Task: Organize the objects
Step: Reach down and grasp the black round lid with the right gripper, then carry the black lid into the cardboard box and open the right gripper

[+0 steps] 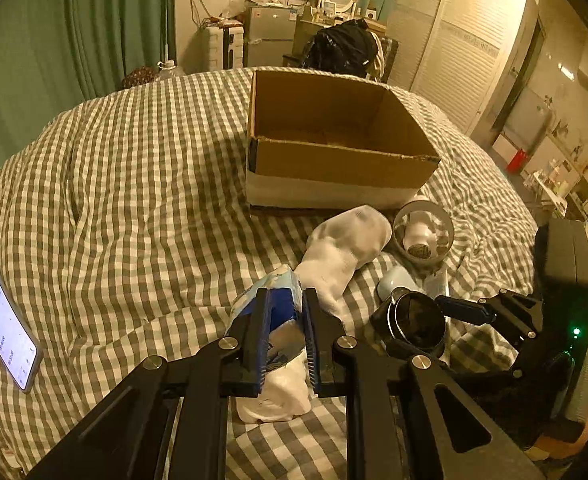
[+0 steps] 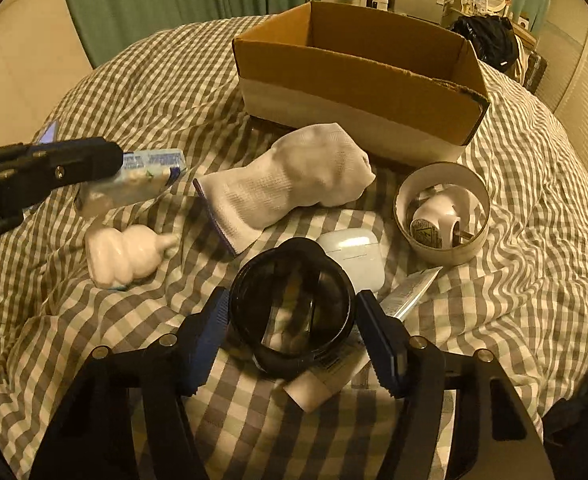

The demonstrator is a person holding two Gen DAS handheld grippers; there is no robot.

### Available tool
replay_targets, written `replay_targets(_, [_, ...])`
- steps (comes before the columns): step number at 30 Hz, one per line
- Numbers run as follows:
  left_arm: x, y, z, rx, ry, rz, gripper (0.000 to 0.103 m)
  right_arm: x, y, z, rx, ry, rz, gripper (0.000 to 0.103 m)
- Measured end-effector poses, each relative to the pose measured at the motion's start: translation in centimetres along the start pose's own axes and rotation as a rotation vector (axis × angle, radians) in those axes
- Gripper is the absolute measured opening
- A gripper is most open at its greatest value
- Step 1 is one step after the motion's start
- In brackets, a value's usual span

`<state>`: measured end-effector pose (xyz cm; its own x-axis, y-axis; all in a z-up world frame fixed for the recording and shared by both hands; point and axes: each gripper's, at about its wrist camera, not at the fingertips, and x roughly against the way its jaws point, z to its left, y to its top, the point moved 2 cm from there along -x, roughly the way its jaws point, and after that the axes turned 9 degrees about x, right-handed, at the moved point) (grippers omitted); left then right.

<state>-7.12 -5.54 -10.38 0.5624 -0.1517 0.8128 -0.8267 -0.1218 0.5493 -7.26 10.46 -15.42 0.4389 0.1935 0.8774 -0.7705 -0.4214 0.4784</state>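
While the left gripper clamps the tissue pack, the right gripper straddles, ungripped, a black jar that may tip off-centre.

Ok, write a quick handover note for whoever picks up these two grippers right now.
Left hand-held gripper: shut on the tissue pack, lifted off the bed.
Right hand-held gripper: jaws either side of the black jar, pads not yet pressing.
Cardboard box: on the checked duvet, looks empty.
Still on the duvet: white sock, earbud case, tape roll with a white plug inside, tube, white bundle.
Done: nothing boxed yet.
Left: box the tissue pack, grip the jar, then clear the rest.
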Motion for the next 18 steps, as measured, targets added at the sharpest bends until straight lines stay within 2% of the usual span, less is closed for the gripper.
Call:
replay_targets(6, [1.6,-0.1,-1.1,-0.017,0.004,-0.026,0.016,2.3,0.0,-0.3,-0.024,-0.011,-0.067,0.064])
replay_targets(18, [7.4,0.4,-4.9,-0.092,-0.009,-0.147,0.015,10.9,0.5,-0.8,-0.032,-0.068,-0.25,0.063])
